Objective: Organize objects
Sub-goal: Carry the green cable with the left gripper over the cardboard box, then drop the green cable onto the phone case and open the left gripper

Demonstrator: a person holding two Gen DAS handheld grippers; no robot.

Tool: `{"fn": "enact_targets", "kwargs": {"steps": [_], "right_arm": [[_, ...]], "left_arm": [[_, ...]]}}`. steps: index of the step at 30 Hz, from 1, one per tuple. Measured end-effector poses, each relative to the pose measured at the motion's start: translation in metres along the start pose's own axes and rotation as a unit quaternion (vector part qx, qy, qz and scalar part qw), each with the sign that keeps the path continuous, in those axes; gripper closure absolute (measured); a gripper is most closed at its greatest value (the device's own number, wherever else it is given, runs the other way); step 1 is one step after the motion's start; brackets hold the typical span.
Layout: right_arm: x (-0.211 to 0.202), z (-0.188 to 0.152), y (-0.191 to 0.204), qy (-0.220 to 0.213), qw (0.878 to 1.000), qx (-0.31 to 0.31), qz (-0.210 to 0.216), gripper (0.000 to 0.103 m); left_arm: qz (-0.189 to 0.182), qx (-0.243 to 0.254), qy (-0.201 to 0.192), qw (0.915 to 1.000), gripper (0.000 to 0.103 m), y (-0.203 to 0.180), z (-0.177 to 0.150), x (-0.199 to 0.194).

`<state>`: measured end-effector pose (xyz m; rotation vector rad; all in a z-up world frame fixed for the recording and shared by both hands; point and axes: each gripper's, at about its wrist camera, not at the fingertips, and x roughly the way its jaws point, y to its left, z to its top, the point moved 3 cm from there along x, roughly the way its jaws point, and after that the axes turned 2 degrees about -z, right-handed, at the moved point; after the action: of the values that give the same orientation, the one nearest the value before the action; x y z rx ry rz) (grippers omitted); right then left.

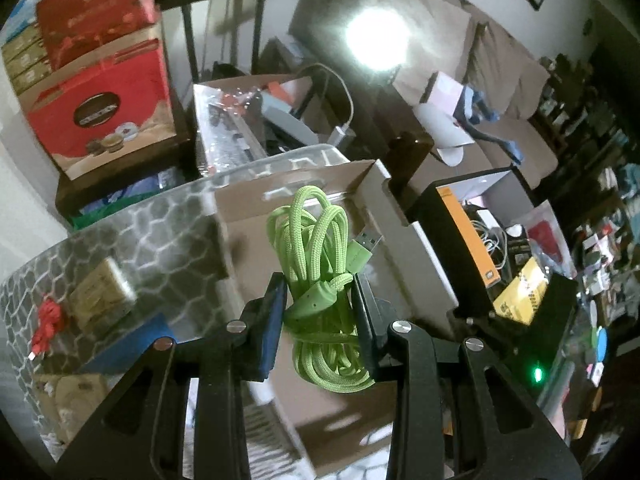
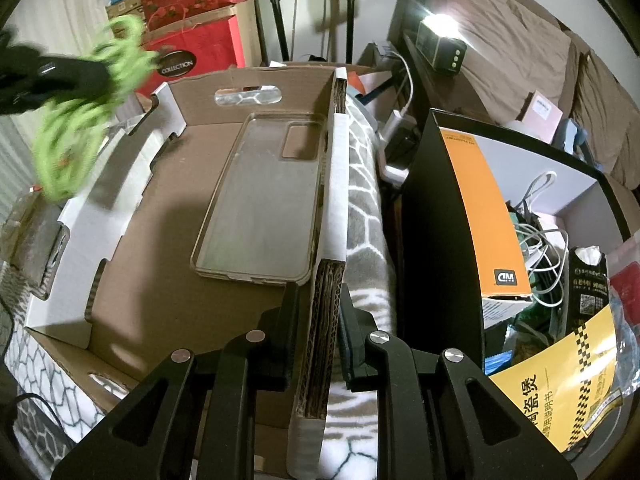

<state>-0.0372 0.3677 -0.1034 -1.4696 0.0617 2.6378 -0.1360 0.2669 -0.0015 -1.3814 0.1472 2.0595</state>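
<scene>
In the left wrist view our left gripper (image 1: 320, 304) is clamped on a coiled green cable (image 1: 320, 264), held in the air above the open cardboard box (image 1: 248, 220), with the bundle's long axis running along the fingers and its USB plug (image 1: 366, 242) pointing up and to the right. In the right wrist view our right gripper (image 2: 318, 320) pinches the box's right wall (image 2: 334, 200) beside a clear phone case (image 2: 260, 196); we judge it best to keep steadying the box and lower the bundle onto the bare floor left of the case before letting go.
</scene>
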Motion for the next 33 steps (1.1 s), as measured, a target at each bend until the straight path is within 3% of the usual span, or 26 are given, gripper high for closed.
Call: {"fn": "enact_targets", "kwargs": {"steps": [11,21,27,30,33], "right_arm": [[-0.001,-0.002,0.001,0.000,1.000,-0.003,0.002,0.085],[-0.004,-0.004,0.000,0.000,1.000,-0.004,0.004,0.085],[-0.004,-0.005,0.001,-0.001,1.000,-0.001,0.005,0.085],[-0.004,-0.005,0.002,-0.001,1.000,-0.001,0.006,0.085],[-0.004,-0.006,0.002,-0.001,1.000,0.000,0.008,0.085]], "left_arm": [[0.026,0.004,0.054,0.9982,0.073,-0.027,0.028,0.087],[0.042,-0.022,0.067,0.9966,0.071,-0.022,0.039,0.122],[0.034,-0.038,0.052,0.9973,0.069,-0.020,0.042,0.124],[0.034,-0.044,0.048,0.9973,0.050,-0.017,0.046,0.120],[0.024,-0.050,0.036,0.9978,0.045,-0.012,0.048,0.106]]}}
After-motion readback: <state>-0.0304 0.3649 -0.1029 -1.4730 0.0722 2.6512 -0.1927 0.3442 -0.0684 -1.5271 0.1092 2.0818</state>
